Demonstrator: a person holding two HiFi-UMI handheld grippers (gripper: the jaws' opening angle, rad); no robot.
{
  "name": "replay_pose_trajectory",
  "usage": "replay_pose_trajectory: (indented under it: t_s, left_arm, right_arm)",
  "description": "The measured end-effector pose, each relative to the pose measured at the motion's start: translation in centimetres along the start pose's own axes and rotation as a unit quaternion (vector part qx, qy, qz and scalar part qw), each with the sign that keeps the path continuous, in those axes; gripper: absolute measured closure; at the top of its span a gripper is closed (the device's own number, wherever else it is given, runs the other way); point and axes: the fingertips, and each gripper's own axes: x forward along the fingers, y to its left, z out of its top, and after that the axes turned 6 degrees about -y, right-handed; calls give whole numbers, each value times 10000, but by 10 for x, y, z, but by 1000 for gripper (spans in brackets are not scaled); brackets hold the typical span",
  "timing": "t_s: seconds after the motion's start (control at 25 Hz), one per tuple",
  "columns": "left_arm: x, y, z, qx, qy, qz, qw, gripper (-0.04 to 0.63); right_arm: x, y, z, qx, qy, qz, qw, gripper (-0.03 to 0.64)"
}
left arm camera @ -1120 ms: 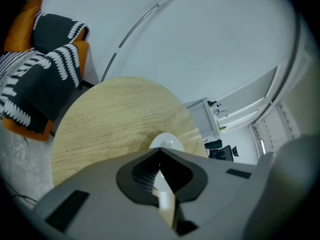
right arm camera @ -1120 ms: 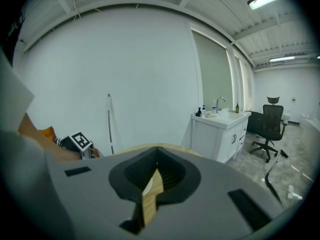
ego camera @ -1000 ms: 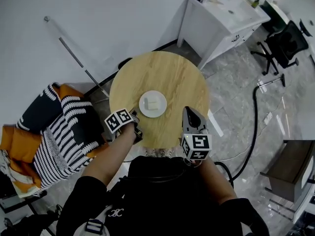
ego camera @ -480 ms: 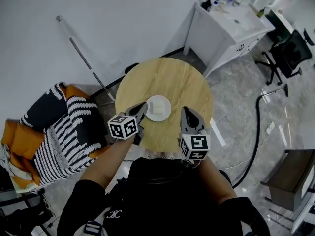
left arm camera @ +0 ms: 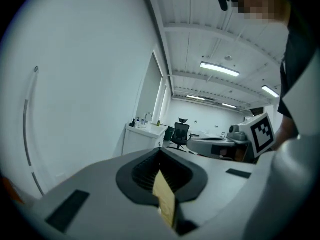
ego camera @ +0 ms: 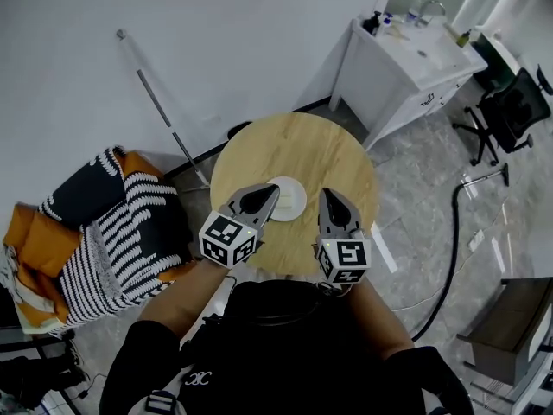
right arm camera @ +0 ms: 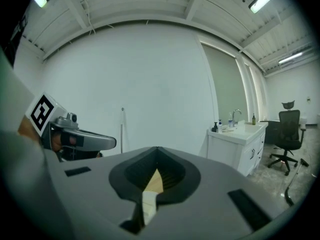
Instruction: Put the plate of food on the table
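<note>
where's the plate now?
Head view: the plate sits on the table, toward the person's side. The left gripper overlaps its left edge; the right gripper is just right of it.

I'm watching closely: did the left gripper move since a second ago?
Yes. The left gripper swung from the table's left edge toward the plate; its tip now overlaps the rim.

- This looks like a big office or work room, with a small home-like corner set up in it.
- Long strip lights (left arm camera: 220, 70) hang on a bare ceiling with beams.
- A black office chair (ego camera: 510, 102) on wheels stands on the shiny grey floor (ego camera: 432, 180).
- A white cabinet (ego camera: 406, 67) with a sink, a tap and a few bottles stands by the wall, past the far right edge of the round wooden table (ego camera: 298, 145).
- A black hose (ego camera: 453, 240) lies on the floor.
- A seat with a striped blanket (ego camera: 121, 232) sits left of the table.
</note>
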Motion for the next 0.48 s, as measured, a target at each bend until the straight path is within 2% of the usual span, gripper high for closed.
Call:
replay_pose_trajectory:
  t_s: [0.12,0.28,0.48]
  left_arm:
    - [-1,-8,10,259,-84,-30,9996,589]
    - [-2,-12,16,430,-125,8,9990,589]
    - [-4,-12,11,439,-38,89,9990,589]
  right_arm:
    - [2,8,3,-103,-40,212,9997,609]
    - [4,10,7,-106,-76,251,9996,609]
    - [4,12,9,-81,-104,286,9995,609]
